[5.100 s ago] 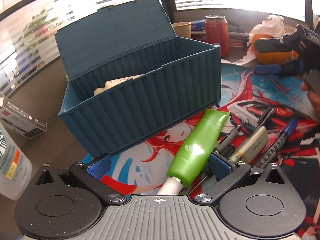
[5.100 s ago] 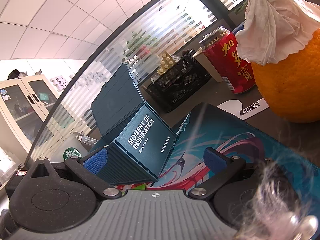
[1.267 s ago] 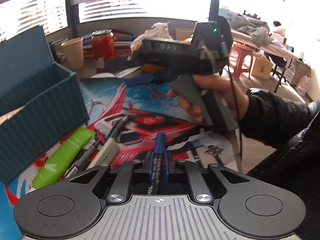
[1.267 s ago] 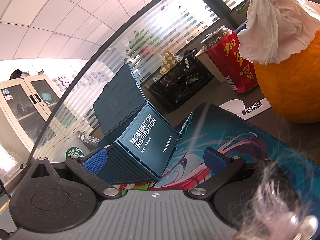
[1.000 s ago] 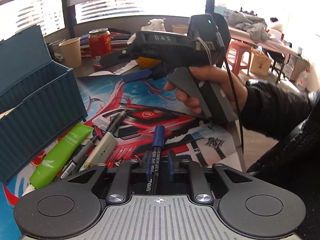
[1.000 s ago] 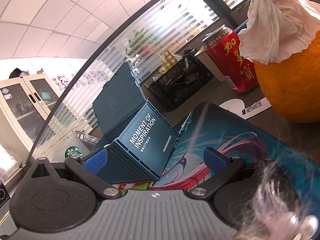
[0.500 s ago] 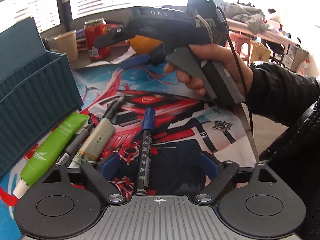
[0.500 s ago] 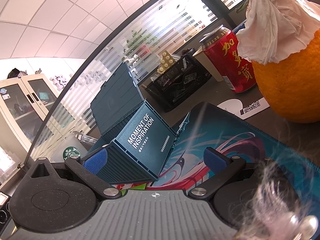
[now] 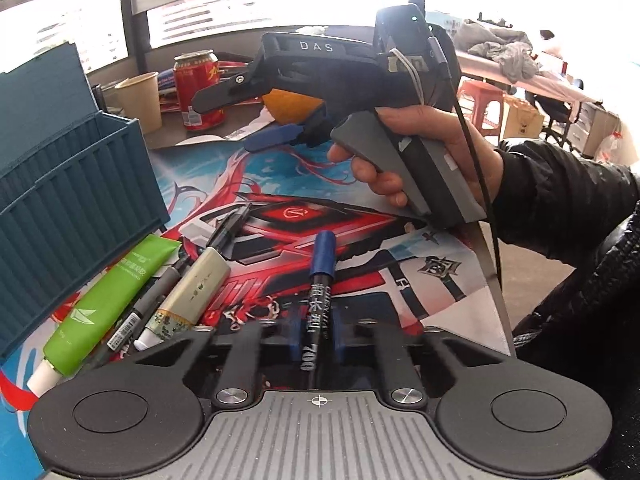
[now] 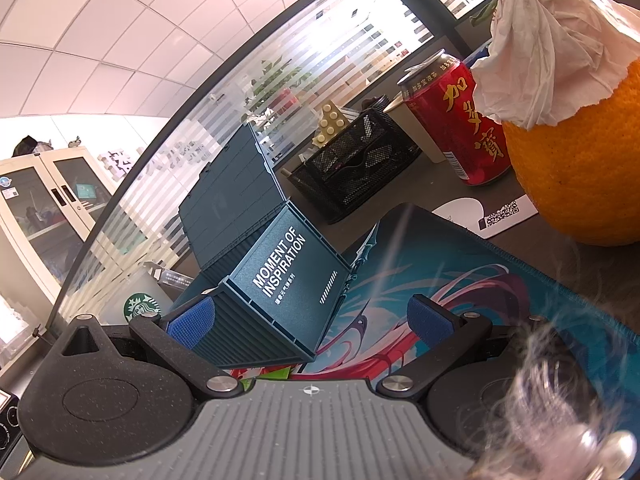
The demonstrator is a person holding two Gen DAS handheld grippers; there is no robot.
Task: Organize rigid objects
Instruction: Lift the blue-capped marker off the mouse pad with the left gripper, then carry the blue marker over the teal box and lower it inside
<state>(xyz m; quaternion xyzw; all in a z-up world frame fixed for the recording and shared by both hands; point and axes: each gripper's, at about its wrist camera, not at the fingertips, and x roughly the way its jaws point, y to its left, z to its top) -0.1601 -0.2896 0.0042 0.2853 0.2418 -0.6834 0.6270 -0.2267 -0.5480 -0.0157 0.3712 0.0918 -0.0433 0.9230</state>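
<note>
Blue-capped marker (image 9: 319, 292), light, stiff and slick-barrelled, sits clamped mid-barrel in the left gripper (image 9: 316, 340), whose jaws have just closed; right gripper (image 10: 310, 318) gapes empty.

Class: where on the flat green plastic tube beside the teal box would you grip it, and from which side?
Grip the green tube mid-body from above, jaws across its width. It lies flat, its outer side crowded by pens; the white cap end is narrower.

Surface: dark grey tabletop (image 9: 172, 140)
Cover: colourful printed anime desk mat (image 9: 280, 184), flat on the tabletop
Left edge of mat: open teal ribbed plastic box (image 9: 72, 216)
Behind mat: red drink can (image 9: 198, 88), beige paper cup (image 9: 140, 100), orange fruit (image 10: 580, 168), black mesh organiser (image 10: 360, 168)
</note>
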